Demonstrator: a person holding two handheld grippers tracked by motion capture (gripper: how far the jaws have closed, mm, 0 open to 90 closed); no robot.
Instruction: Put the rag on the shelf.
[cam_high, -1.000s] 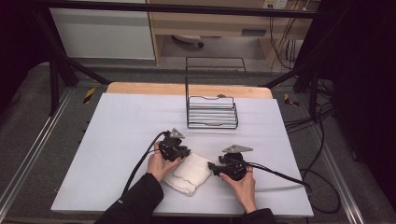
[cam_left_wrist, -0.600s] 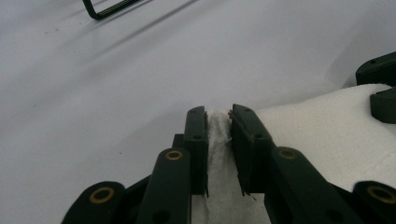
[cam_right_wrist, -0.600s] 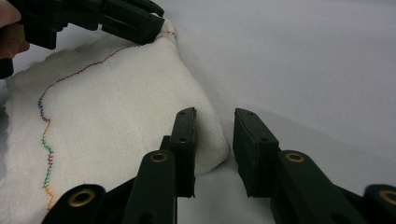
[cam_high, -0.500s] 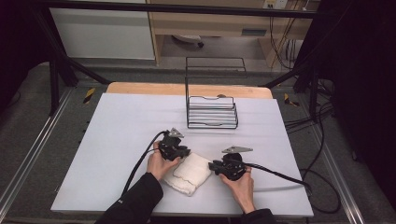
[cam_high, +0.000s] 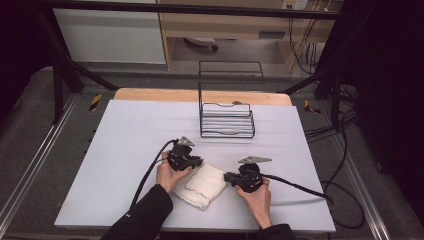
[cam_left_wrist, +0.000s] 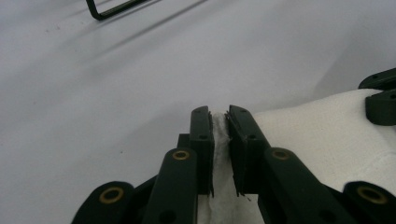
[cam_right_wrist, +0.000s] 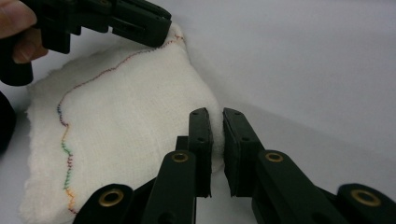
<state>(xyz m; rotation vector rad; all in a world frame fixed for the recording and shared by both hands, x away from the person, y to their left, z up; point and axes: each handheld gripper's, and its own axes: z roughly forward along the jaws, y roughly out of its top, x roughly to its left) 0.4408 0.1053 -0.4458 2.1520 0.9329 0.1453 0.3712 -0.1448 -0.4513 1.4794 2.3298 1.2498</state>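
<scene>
- A folded white cloth (cam_high: 201, 185) lay on the worktop (cam_high: 125, 135) near its front edge, roughly midway between the left and right edges.
- My left gripper (cam_high: 186, 161) sat at the cloth's far-left corner; its jaws had just been closing and now pinched a fold of the white fabric (cam_left_wrist: 219, 140) between them — a thin ridge of cloth stood up in the narrow gap.
- My right gripper (cam_high: 235, 178) sat at the cloth's right edge, and its jaws had also just been closing; they clamped the cloth's rim (cam_right_wrist: 212, 126) with barely any gap left.
- In the right gripper view a wavy line of coloured stitching (cam_right_wrist: 65, 140) ran across the cloth's top face — and the left gripper (cam_right_wrist: 154, 32) bit the far corner where that stitching ended.
- A black wire rack (cam_high: 226, 120) stood well apart from the cloth, toward the worktop's far edge.
- My left hand (cam_high: 170, 175) and right hand (cam_high: 256, 197) each held their gripper low over the worktop.
</scene>
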